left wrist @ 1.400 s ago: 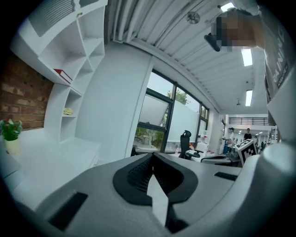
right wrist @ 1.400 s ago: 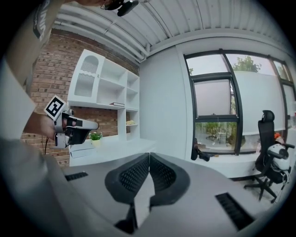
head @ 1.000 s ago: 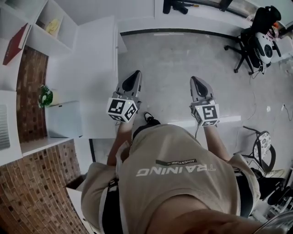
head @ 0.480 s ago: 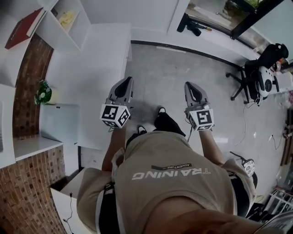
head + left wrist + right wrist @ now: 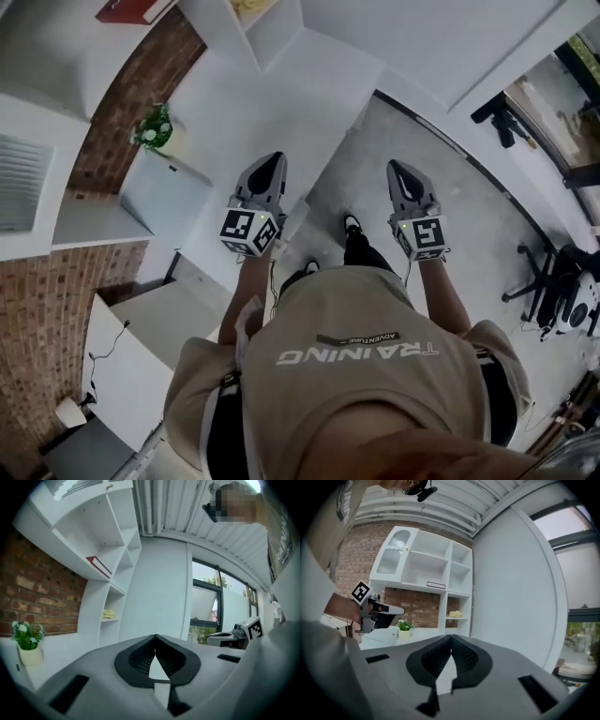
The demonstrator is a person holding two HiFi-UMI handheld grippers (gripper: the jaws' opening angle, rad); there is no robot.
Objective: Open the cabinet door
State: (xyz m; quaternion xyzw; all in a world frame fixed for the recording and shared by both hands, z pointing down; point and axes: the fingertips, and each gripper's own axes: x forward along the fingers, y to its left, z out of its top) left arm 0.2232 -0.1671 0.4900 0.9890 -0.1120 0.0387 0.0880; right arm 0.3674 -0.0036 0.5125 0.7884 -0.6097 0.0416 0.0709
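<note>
The white wall cabinet has a ribbed glass door (image 5: 393,554) at its upper left, closed, beside open shelves; in the head view that door (image 5: 21,192) shows at the far left. My left gripper (image 5: 270,161) is held out level in the air, well short of the cabinet, and its jaws are shut with nothing between them (image 5: 155,637). To its right my right gripper (image 5: 398,169) is level too, shut and empty (image 5: 451,637). The left gripper (image 5: 377,611) appears in the right gripper view in front of the brick wall.
A potted plant (image 5: 152,127) and a white box (image 5: 169,197) stand on the white counter (image 5: 244,112) under the shelves. A red book (image 5: 98,566) and a yellow thing (image 5: 108,614) lie on shelves. An office chair (image 5: 562,281) stands at the right; a low white desk (image 5: 122,366) at lower left.
The person has turned toward the shelf wall, so the counter and plant have swung toward the middle of the head view. Both grippers came along with the turn, jaws unchanged.
</note>
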